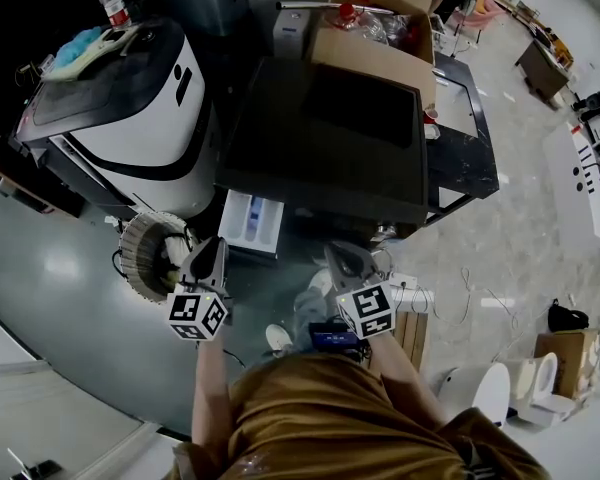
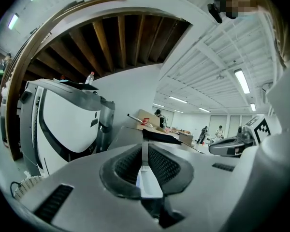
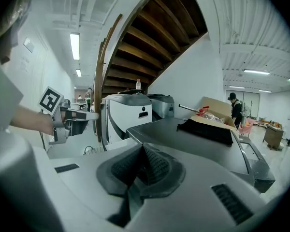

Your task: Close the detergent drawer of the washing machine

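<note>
Detergent drawer (image 1: pixel 252 223) is seen pulled out of the front of the washing machine (image 1: pixel 330 138), at the upper left corner of its front. It is white inside with a blue part and has not been pushed in.

Left gripper (image 1: pixel 216 243) is held roughly level, with its tip just beside the drawer's front left corner. In the left gripper view its jaws are drawn almost together, with only a thin slit left. White drawer plastic is seen through that slit, under the tips. Whether the pads actually touch the drawer cannot be told. No grip on it is visible.

Right gripper (image 1: pixel 340 251) is tilted slightly downward in front of the machine, to the right of the drawer and apart from it. In the right gripper view its jaws are pressed together at the tips and nothing is caught between them.

The two grippers are held side by side, with the drawer between and ahead of them.

A cardboard box (image 1: pixel 375 38) full of items is seen on the far end of the machine's dark top. A second appliance (image 1: pixel 130 98), white with black trim, stands just left of the washing machine. A bottle (image 1: pixel 111 3) with a red cap is standing upright on top of it. A coiled, ribbed hose (image 1: pixel 150 250) lies on the floor (image 1: pixel 50 268) below the left gripper, between the two appliances.
</note>
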The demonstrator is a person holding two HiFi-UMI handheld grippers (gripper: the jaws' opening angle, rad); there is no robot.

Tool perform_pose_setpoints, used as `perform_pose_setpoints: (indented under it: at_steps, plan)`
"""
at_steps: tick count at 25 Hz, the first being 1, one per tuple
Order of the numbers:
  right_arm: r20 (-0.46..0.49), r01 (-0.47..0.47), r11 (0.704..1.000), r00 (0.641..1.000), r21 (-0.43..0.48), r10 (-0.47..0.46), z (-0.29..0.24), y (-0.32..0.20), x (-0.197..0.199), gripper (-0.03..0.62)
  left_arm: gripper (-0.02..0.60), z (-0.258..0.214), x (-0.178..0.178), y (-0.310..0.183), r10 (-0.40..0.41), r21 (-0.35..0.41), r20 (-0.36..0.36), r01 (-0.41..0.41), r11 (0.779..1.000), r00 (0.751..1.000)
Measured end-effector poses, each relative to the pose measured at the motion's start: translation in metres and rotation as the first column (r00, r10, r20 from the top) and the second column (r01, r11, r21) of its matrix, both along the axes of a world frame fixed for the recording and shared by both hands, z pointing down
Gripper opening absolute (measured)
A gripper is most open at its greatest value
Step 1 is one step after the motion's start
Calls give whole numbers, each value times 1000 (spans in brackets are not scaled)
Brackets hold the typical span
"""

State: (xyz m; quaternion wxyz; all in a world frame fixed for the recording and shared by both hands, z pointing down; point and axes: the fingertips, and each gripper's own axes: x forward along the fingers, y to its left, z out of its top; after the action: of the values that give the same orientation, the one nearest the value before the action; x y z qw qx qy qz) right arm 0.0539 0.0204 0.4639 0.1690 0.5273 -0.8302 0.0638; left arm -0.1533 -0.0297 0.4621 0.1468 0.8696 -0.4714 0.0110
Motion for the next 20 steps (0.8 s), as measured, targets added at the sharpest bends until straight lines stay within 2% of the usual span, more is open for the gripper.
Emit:
perform_pose_setpoints:
  at_steps: [5, 10, 20]
  plan:
    - [-11, 5, 1000, 1000, -3, -5, 3, -2, 4, 12, 102, 15, 6, 3, 17, -29, 49, -15, 999, 999]
    - [-35, 25, 1000, 999, -16, -25, 11, -7, 5, 12, 107, 33, 9, 5, 26, -53, 96, -21, 998, 995]
    - [-47, 85, 994, 995, -74, -89, 33, -14, -6, 12, 126, 72, 2, 12, 8, -128, 132, 9, 992, 991]
